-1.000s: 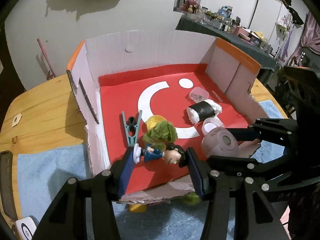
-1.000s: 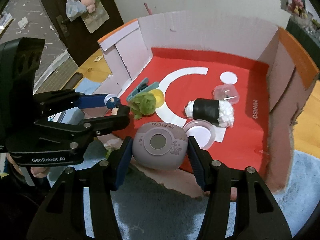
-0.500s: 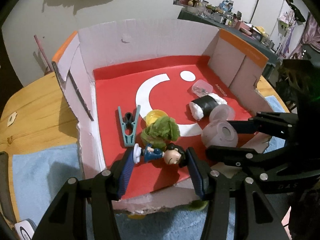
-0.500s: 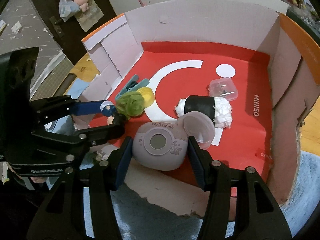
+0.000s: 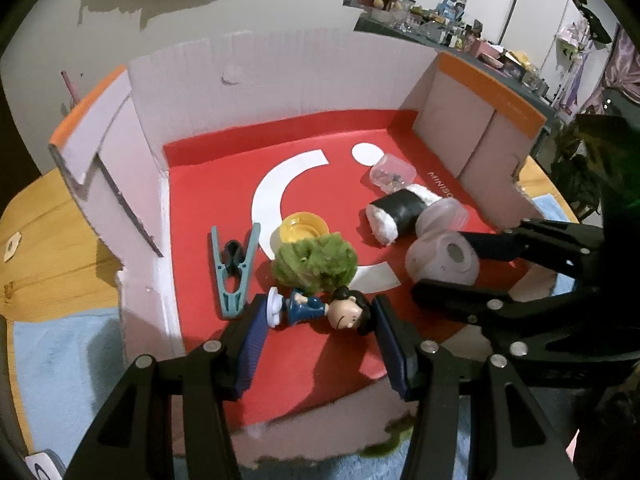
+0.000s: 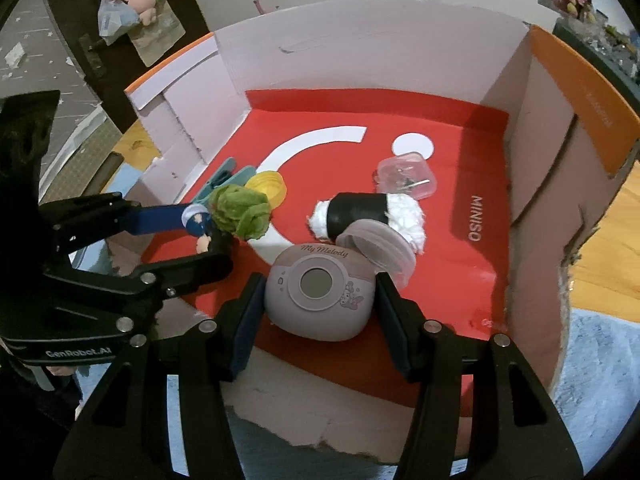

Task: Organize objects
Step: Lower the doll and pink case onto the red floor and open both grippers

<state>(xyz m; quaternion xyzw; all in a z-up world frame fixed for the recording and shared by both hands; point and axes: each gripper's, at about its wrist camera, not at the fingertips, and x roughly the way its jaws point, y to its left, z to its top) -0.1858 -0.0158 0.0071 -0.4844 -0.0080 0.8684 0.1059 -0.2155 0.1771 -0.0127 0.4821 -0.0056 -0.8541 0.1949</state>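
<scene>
- Round wooden counter [image 5: 48,216], partly under a pale blue towel [image 5: 60,360].
- Open cardboard box [image 5: 280,80] on the counter: white walls, orange-edged flaps, red floor with a white arc and dot, near wall torn low.
- Left gripper [image 5: 316,336] at 6 o'clock in its own view, jaws clenched end to end on a small toy figure [image 5: 316,310] in a blue outfit with black hair, lying sideways low over the red floor near the box's torn front edge.
- Right gripper [image 6: 318,316] at 6 o'clock in its own view, jaws grasping a mauve rounded "My Melody" gadget [image 6: 320,286] with a round window, low over the floor at the front of the box.
- Plush sushi roll [image 5: 396,212], black band and white ends, lying at 2 o'clock from the figure.
- Green fuzzy ball [image 5: 316,258] just beyond the figure, touching it.
- Clear round lid [image 6: 380,248] tilted between gadget and sushi roll.
- Teal clothespin [image 5: 236,268] at 10 o'clock from the figure, flat on the floor.
- Yellow cap [image 5: 302,228] behind the green ball.
- Small clear case [image 5: 392,174] beyond the sushi roll, near the white dot.
</scene>
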